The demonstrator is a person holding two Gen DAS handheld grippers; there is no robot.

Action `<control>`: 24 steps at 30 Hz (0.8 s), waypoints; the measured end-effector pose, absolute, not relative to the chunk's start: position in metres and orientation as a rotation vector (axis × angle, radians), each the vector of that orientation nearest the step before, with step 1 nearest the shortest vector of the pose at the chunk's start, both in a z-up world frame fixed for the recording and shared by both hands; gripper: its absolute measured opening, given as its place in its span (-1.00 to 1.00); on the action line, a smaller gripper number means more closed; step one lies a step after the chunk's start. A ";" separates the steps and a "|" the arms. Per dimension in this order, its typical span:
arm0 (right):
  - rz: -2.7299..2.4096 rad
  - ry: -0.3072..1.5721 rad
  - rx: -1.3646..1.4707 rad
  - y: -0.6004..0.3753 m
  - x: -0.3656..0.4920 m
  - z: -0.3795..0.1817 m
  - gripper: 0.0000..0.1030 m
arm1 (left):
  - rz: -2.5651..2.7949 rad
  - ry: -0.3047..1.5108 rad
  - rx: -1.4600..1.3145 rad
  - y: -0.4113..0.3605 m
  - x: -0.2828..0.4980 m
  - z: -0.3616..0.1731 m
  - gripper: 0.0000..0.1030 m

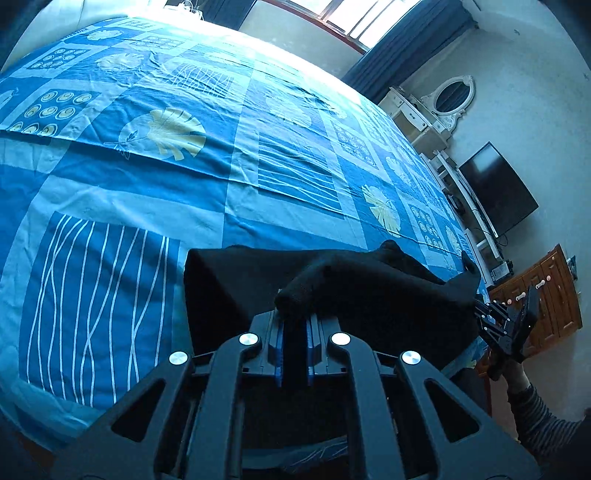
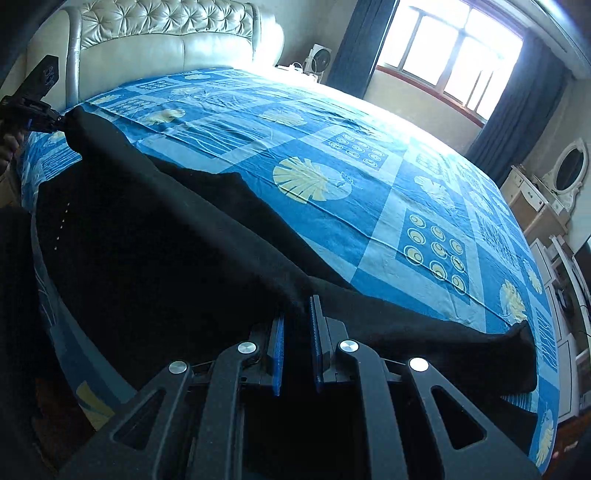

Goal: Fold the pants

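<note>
Bedroom, blue patterned bedsheet on bed. Black fabric pants stretched above sheet near bed's front edge, one end trailing on sheet. Left gripper clamped on bunched pants edge; right gripper pinching opposite edge, jaws nearly closed. Cream tufted headboard behind.
</note>
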State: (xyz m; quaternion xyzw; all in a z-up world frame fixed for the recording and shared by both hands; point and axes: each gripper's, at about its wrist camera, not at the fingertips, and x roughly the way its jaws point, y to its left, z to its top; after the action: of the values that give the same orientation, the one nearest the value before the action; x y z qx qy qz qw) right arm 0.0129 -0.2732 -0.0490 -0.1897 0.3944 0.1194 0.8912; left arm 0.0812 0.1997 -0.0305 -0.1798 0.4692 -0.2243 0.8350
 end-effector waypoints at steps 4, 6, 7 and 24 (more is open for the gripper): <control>0.252 0.874 -0.422 -0.268 -0.002 -0.076 -0.76 | -0.457 1.048 -0.381 0.200 0.062 -0.055 -0.77; 0.244 0.891 -0.449 -0.264 -0.008 -0.087 -0.74 | -0.443 1.073 -0.363 0.197 0.056 -0.065 -0.75; 0.241 0.907 -0.455 -0.263 -0.010 -0.092 -0.70 | -0.433 1.081 -0.354 0.195 0.053 -0.068 -0.73; 0.398 1.046 0.571 -0.323 -0.023 -0.090 0.12 | -0.327 1.057 -0.622 0.200 0.008 -0.070 0.06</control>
State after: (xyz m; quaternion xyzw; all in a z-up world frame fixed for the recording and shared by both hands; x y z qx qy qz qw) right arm -0.0233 -0.3232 -0.0900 0.2673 0.4893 0.1861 0.8090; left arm 0.0080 0.1996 -0.0699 -0.2905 0.4939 -0.1529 0.8052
